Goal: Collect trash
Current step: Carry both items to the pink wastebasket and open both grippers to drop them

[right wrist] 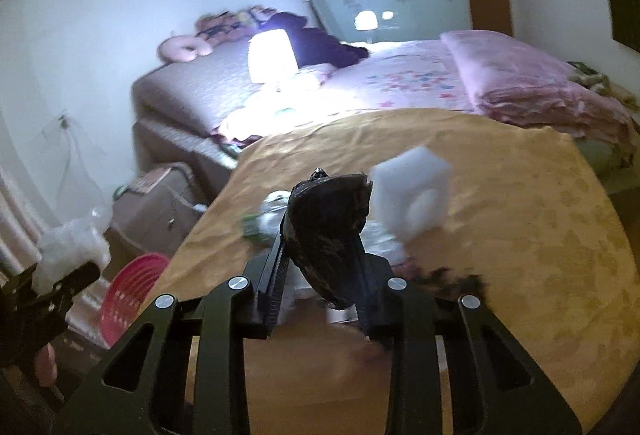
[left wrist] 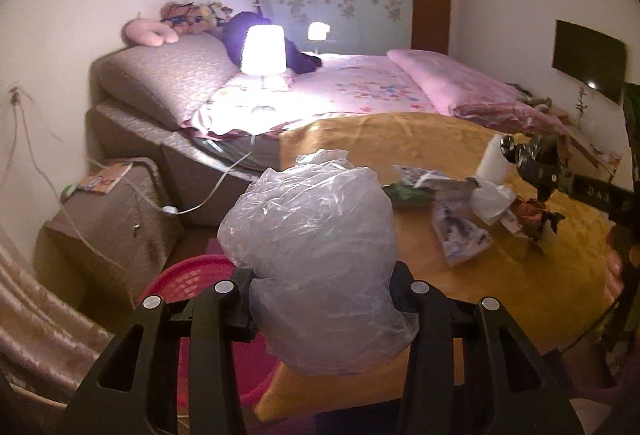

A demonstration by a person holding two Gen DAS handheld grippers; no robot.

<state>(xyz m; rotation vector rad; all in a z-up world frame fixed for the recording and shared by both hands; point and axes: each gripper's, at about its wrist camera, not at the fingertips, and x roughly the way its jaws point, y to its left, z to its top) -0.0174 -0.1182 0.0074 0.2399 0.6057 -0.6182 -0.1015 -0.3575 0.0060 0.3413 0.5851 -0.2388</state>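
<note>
My left gripper (left wrist: 324,289) is shut on a crumpled clear plastic bag (left wrist: 316,235) and holds it over the near left edge of the table's yellow cloth (left wrist: 520,287). My right gripper (right wrist: 322,255) is shut on a black crumpled wrapper (right wrist: 328,223), lifted above the cloth; the left wrist view shows it at the far right (left wrist: 534,159). On the cloth lie a white foam block (right wrist: 412,195), a green wrapper (left wrist: 408,195), a patterned wrapper (left wrist: 460,235) and a white plastic scrap (left wrist: 492,201). A pink basket (left wrist: 192,275) stands on the floor left of the table.
A bed with a lit lamp (left wrist: 263,51) and a pink quilt (left wrist: 472,83) lies beyond the table. A brown bedside box (left wrist: 108,219) with a trailing white cable sits at the left. A dark screen (left wrist: 588,59) hangs on the right wall.
</note>
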